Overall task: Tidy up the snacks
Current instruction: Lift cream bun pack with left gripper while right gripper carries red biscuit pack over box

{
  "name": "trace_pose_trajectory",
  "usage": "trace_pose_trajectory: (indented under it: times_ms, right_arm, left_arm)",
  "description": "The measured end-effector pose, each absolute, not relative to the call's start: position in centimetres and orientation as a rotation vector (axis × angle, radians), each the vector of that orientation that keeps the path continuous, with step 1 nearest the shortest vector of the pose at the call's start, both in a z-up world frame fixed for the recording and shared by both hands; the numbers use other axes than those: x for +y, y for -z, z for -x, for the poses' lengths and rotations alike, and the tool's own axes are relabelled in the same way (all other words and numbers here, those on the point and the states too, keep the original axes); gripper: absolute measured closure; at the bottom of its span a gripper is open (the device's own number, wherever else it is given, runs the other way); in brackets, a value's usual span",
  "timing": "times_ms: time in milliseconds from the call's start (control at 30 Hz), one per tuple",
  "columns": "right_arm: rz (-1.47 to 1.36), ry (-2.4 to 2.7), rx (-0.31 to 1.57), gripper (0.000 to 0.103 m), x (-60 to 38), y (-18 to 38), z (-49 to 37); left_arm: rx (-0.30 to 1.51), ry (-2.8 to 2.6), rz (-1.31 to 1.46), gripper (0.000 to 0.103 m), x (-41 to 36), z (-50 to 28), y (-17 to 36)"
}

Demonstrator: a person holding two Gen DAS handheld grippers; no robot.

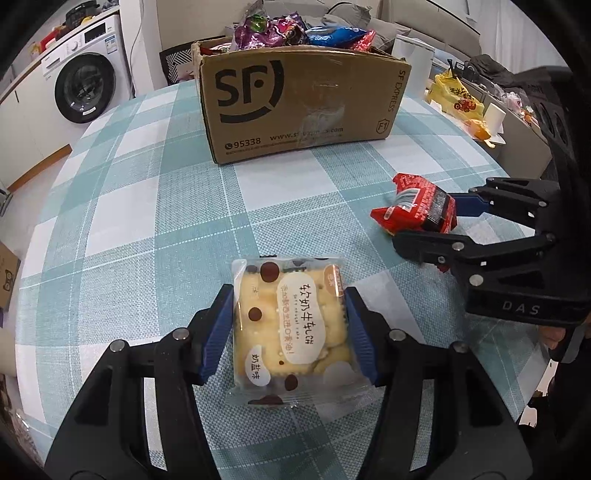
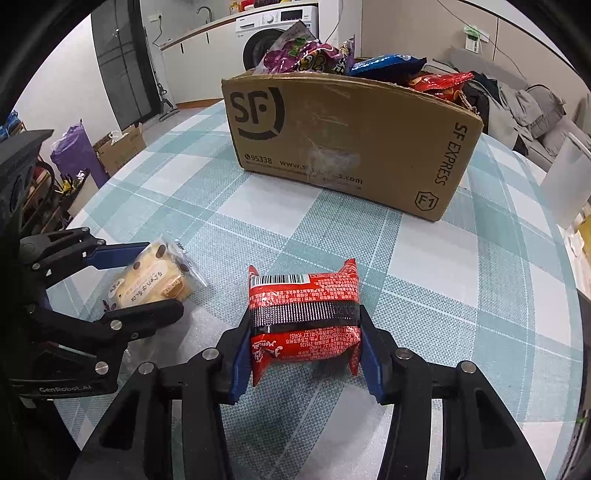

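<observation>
My left gripper (image 1: 290,295) is shut on a clear packet of yellow biscuits (image 1: 291,325), held between its blue pads just above the checked tablecloth. It also shows in the right wrist view (image 2: 151,284) at the left. My right gripper (image 2: 304,325) is shut on a red and black snack packet (image 2: 304,317). The left wrist view shows that packet (image 1: 417,210) at the right. A cardboard SF Express box (image 1: 299,107) stands beyond both, heaped with snack bags (image 1: 295,31); it also shows in the right wrist view (image 2: 347,144).
The table has a teal and white checked cloth (image 1: 147,206). A yellow bag (image 1: 456,98) and a white container (image 1: 412,55) lie at the far right. A washing machine (image 1: 83,77) stands behind, off the table.
</observation>
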State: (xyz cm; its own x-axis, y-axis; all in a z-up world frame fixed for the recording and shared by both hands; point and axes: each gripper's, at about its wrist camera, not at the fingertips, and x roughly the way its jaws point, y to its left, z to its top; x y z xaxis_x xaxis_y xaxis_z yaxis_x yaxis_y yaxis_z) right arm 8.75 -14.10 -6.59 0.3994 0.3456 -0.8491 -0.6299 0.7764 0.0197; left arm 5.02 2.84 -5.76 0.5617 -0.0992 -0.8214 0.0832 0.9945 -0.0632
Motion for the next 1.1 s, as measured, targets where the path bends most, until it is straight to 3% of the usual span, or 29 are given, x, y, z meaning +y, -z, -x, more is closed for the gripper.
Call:
trace_pose_trajectory:
  times_ms: [1100]
  right_arm:
    - [0.031, -0.615, 0.818, 0.053, -19.2, 1.5, -10.7]
  left_arm:
    - [0.774, 0.075, 0.055, 0.047, 4.3, -7.5, -0.9]
